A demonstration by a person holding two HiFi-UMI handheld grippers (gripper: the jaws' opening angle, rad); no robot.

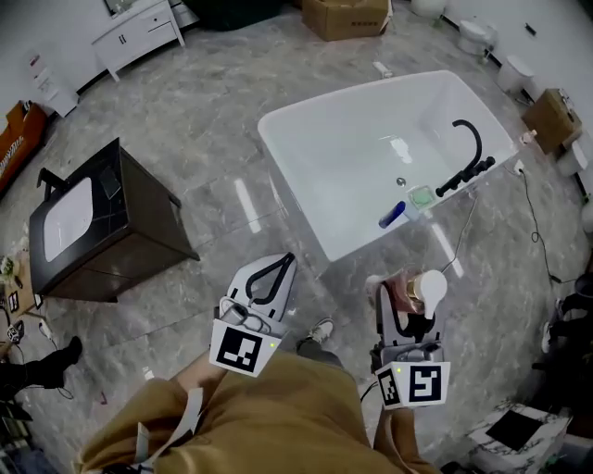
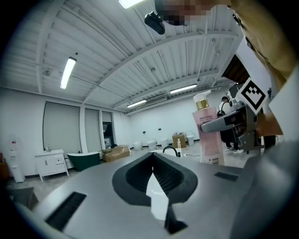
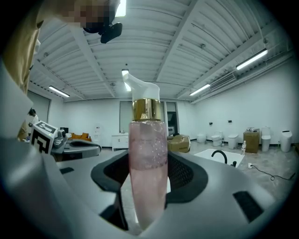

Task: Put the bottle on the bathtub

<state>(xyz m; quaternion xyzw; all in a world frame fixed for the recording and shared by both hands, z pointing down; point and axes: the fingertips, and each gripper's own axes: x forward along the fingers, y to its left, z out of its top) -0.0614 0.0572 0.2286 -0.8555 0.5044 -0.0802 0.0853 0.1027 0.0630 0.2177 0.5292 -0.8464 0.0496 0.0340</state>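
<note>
A white bathtub (image 1: 357, 90) with a black faucet (image 1: 468, 157) stands on the marble floor ahead and to the right. A pink bottle (image 1: 414, 293) with a gold collar and white pump top stands upright in my right gripper (image 1: 406, 285), which is shut on it short of the tub's near corner. In the right gripper view the bottle (image 3: 147, 177) fills the middle between the jaws, and the bathtub (image 3: 223, 154) lies further right. My left gripper (image 1: 289, 260) is shut with nothing in it, to the left of the bottle (image 2: 208, 135).
A blue object (image 1: 392, 215) and a green one (image 1: 422, 196) lie on the tub's near rim by the faucet. A dark cabinet with a white basin (image 1: 93, 227) stands at left. Cardboard boxes (image 1: 347, 17), toilets (image 1: 477, 35) and a floor cable (image 1: 530, 218) ring the tub.
</note>
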